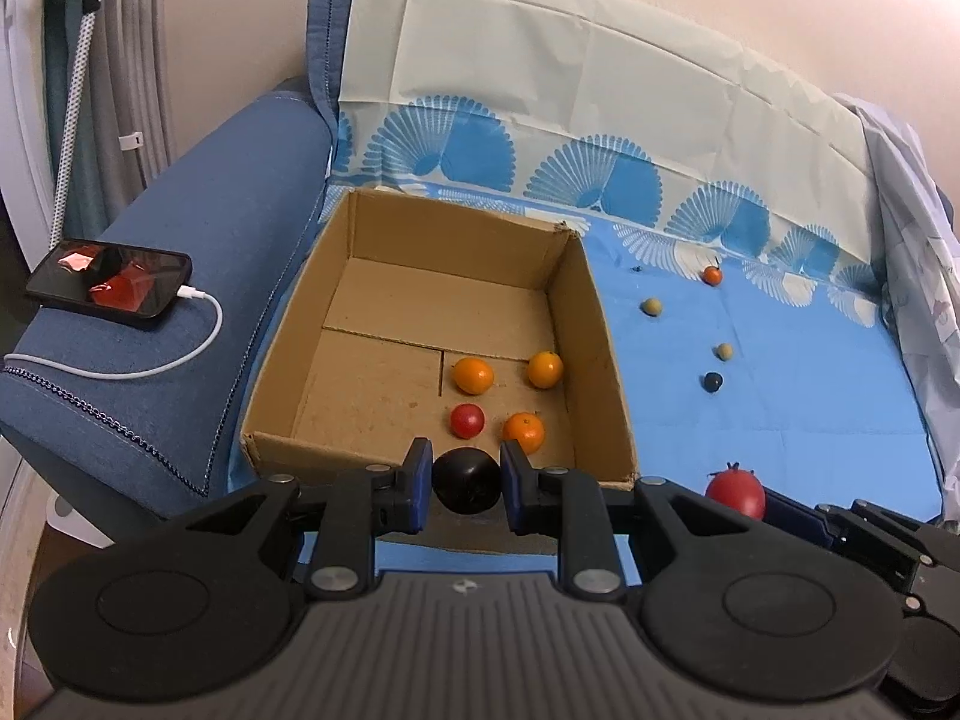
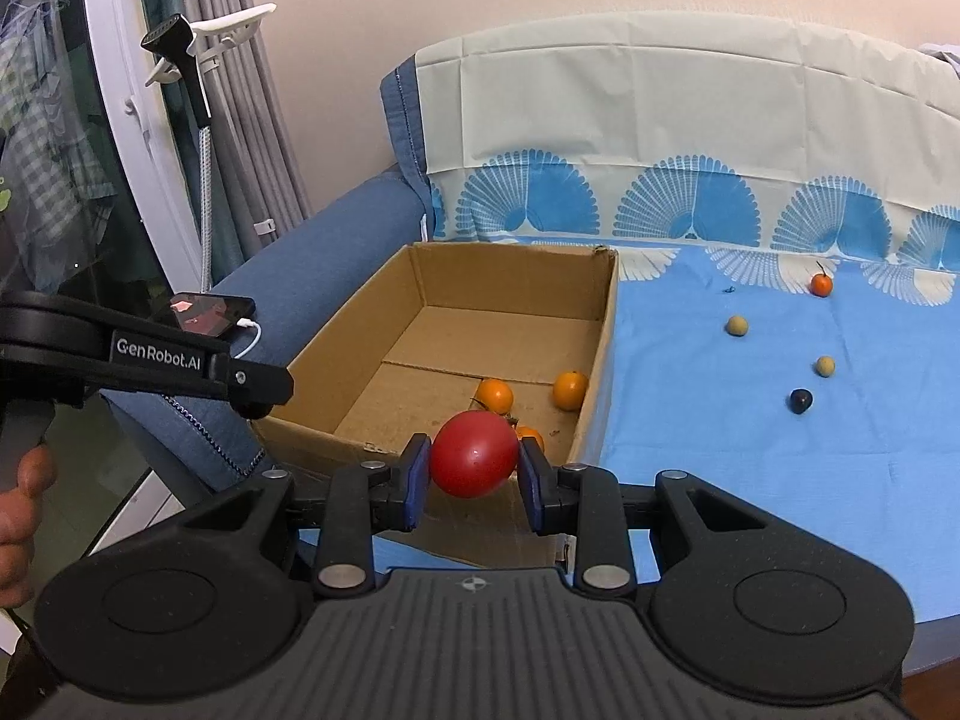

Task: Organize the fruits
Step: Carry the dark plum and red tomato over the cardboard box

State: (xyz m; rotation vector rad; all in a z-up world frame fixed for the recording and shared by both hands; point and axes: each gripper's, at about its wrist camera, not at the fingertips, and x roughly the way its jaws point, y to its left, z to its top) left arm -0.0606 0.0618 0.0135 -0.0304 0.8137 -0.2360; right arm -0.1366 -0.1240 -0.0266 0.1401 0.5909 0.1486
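Note:
My left gripper (image 1: 467, 480) is shut on a dark purple round fruit (image 1: 467, 481), held over the near wall of an open cardboard box (image 1: 591, 300). Inside the box lie three orange fruits (image 1: 473, 375) and a small red one (image 1: 467, 420). My right gripper (image 2: 474, 463) is shut on a red tomato (image 2: 474, 453), held at the box's near edge (image 2: 336, 438); this tomato also shows in the left wrist view (image 1: 736, 493). Loose on the blue cloth (image 1: 810, 408) lie two pale yellowish fruits (image 1: 651, 306), a dark one (image 1: 713, 382) and a small orange one (image 1: 712, 275).
The box sits on a blue-covered sofa seat beside the sofa's blue armrest (image 1: 198, 276). A phone (image 1: 111, 283) with a white charging cable lies on the armrest. A patterned cloth covers the backrest (image 1: 540, 78). Curtains and a window frame stand at left (image 2: 150, 138).

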